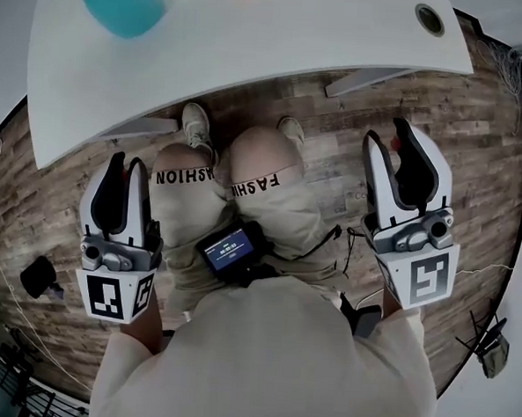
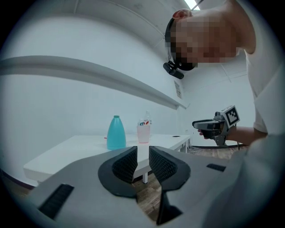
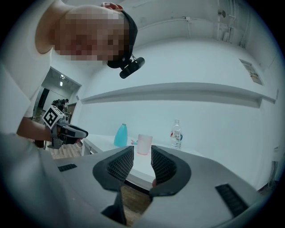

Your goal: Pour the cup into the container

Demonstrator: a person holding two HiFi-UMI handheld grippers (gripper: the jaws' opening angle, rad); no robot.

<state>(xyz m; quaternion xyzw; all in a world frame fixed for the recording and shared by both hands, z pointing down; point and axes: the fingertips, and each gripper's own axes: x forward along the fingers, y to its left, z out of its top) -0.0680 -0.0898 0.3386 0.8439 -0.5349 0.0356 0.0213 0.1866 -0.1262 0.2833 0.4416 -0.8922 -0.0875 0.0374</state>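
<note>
Right gripper view: pink cup (image 3: pixel 144 143) stands far beyond narrowly parted, empty right tool (image 3: pixel 141 156).

The white tabletop (image 1: pixel 252 62) carries a teal bottle (image 1: pixel 122 3), standing upright. A pink cup (image 2: pixel 143 133) stands just beside the teal bottle, and a clear water bottle (image 3: pixel 176 133) stands farther from it, past the cup.

L claw (image 1: pixel 127 163), R claw (image 1: pixel 388 137), prob. empty

I see a teal bottle (image 2: pixel 116 132), a cup (image 2: pixel 143 132) that looks pale pink, a white table (image 1: pixel 253 44), and a brown wood-grain floor (image 1: pixel 479 111).
</note>
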